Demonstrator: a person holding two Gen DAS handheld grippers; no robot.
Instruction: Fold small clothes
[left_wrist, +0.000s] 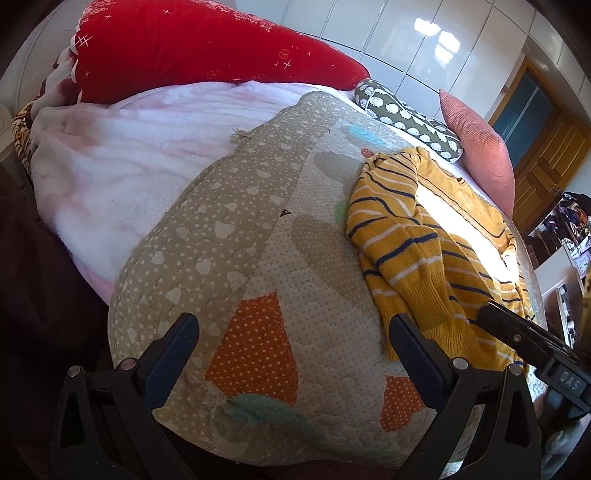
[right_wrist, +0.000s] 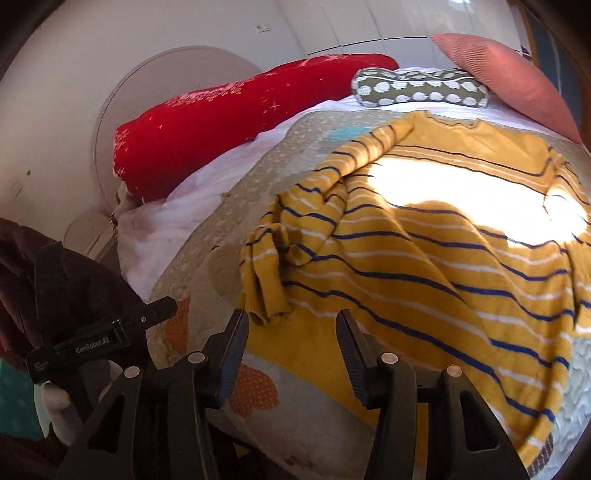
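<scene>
Evidently, the yellow striped sweater (right_wrist: 424, 236) is spread on the quilted mat (left_wrist: 236, 229) that covers the near part of the bed, presumably so that a flat, firm patch is offered for folding and the fluffy pink blanket (left_wrist: 122, 155) beyond is kept out of it. One sleeve (right_wrist: 295, 221) is already laid inward across the body, its cuff ending near the lower hem, which suggests that the first side fold is made and that the other side is yet to be dealt with. The right claw (right_wrist: 291, 339) is held low over the hem, just below that cuff, with its jaws parted and nothing caught between them; it is judged to be released so that the sleeve is left lying where it is. The left claw (left_wrist: 295, 343) is held beside the sweater, over bare mat, its jaws spread wide and empty, the sleeve's cuff lying just by its right finger (left_wrist: 410, 343); it is probably kept there in readiness. The red bolster (left_wrist: 192, 48), the spotted pillow (left_wrist: 410, 118) and the pink cushion (left_wrist: 480, 147) are ranged along the far side of the bed, well apart from the garment, so the working patch is not crowded. A bright patch of sunlight is cast across the chest of the sweater, so the detail there cannot be told.
</scene>
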